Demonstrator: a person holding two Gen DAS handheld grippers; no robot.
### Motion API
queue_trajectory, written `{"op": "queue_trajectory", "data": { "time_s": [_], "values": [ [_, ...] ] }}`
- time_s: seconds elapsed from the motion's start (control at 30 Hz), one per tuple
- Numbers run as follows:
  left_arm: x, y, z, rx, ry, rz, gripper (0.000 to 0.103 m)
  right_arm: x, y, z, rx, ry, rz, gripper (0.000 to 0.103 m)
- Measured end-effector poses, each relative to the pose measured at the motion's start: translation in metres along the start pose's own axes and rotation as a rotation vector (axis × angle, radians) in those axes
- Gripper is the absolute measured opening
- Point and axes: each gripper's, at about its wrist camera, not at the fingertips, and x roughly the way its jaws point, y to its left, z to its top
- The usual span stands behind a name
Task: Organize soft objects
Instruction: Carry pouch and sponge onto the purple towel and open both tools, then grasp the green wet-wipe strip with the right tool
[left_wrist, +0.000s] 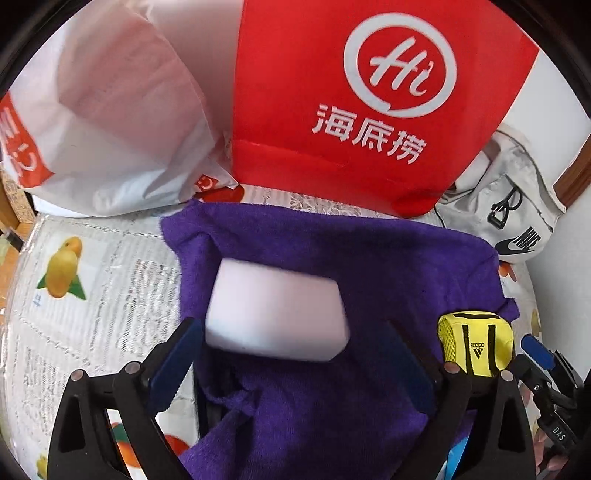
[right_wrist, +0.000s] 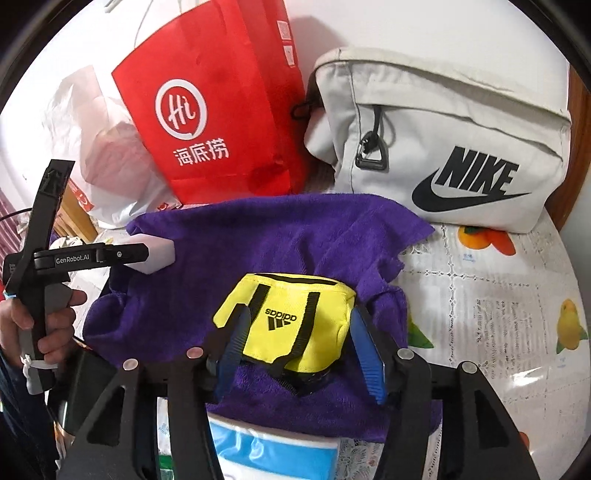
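Note:
A purple towel (left_wrist: 332, 266) lies crumpled on the table; it also shows in the right wrist view (right_wrist: 266, 240). My left gripper (left_wrist: 291, 354) holds a white foam block (left_wrist: 277, 317) between its blue pads, above the towel; the block also shows in the right wrist view (right_wrist: 157, 254). My right gripper (right_wrist: 299, 350) stands closed around a small yellow Adidas pouch (right_wrist: 291, 325) that rests on the towel; the pouch also shows in the left wrist view (left_wrist: 476, 339).
A red paper bag (left_wrist: 369, 92) stands behind the towel. A white plastic bag (left_wrist: 110, 122) sits to its left, a grey Nike bag (right_wrist: 443, 140) to its right. A fruit-print tablecloth (right_wrist: 498, 314) covers the table. A blue-white packet (right_wrist: 273, 454) lies under the right gripper.

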Motion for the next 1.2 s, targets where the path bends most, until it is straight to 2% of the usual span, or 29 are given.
{"op": "queue_trajectory", "data": {
  "time_s": [0.13,0.3,0.43,0.57,0.7,0.87,1.2],
  "values": [
    [-0.023,0.003,-0.010,0.009,-0.031,0.047,0.098,-0.014,0.005,-0.005,0.013,-0.010,0.002,0.058],
    [-0.055,0.005,-0.028,0.027,-0.085,0.065,0.097,-0.040,0.019,-0.021,0.017,-0.026,-0.013,0.059],
    [-0.081,0.002,-0.049,0.050,-0.121,0.060,0.097,-0.066,0.036,-0.040,-0.004,-0.048,-0.059,0.059],
    [-0.105,0.004,-0.075,0.053,-0.116,0.080,0.097,-0.082,0.051,-0.060,-0.019,-0.014,-0.052,0.059],
    [-0.124,0.006,-0.102,0.050,-0.118,0.077,0.097,-0.103,0.063,-0.082,-0.029,-0.027,0.009,0.059],
    [-0.145,0.014,-0.139,0.046,-0.125,0.082,0.097,-0.127,0.072,-0.111,-0.029,-0.036,0.012,0.058],
    [-0.158,0.014,-0.200,0.075,-0.116,0.063,0.097,-0.148,0.090,-0.175,-0.031,-0.021,0.051,0.058]
  ]
}}
